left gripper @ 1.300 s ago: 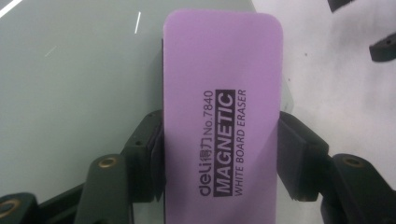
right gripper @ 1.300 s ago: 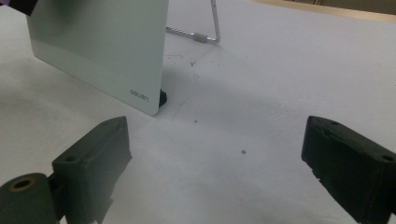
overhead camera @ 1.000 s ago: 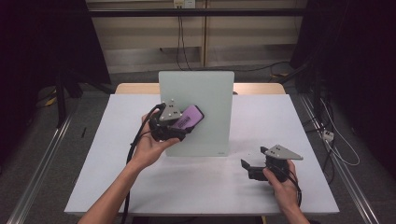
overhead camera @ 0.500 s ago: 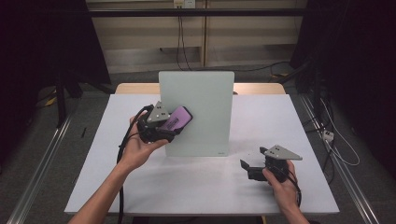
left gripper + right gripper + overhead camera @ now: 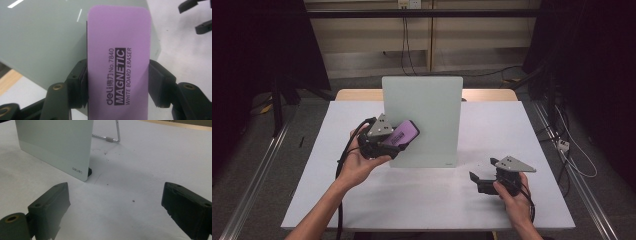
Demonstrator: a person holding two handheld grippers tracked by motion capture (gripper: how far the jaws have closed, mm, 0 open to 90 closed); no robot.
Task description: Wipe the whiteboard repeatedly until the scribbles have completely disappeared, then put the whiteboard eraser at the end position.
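A pale green glass board point(image 5: 424, 117) stands upright on a wire stand at the table's middle. My left gripper point(image 5: 398, 142) is shut on a purple magnetic whiteboard eraser point(image 5: 404, 134), held against the board's left lower part. In the left gripper view the eraser point(image 5: 118, 62) sits between the two black jaws with the board point(image 5: 42, 37) right behind it. My right gripper point(image 5: 475, 178) rests open near the table's front right, nothing between its jaws. In the right gripper view the board's lower corner point(image 5: 75, 162) and its stand point(image 5: 113, 135) lie ahead of the open gripper point(image 5: 115, 205).
The white table point(image 5: 492, 125) has bare room left and right of the board. A wooden edge point(image 5: 357, 94) shows behind it. Cables point(image 5: 343, 155) trail from the left gripper over the forearm. Dark floor and rails flank the table.
My left gripper with the eraser has moved left and slightly down across the board's face. The right gripper has stayed in place, open.
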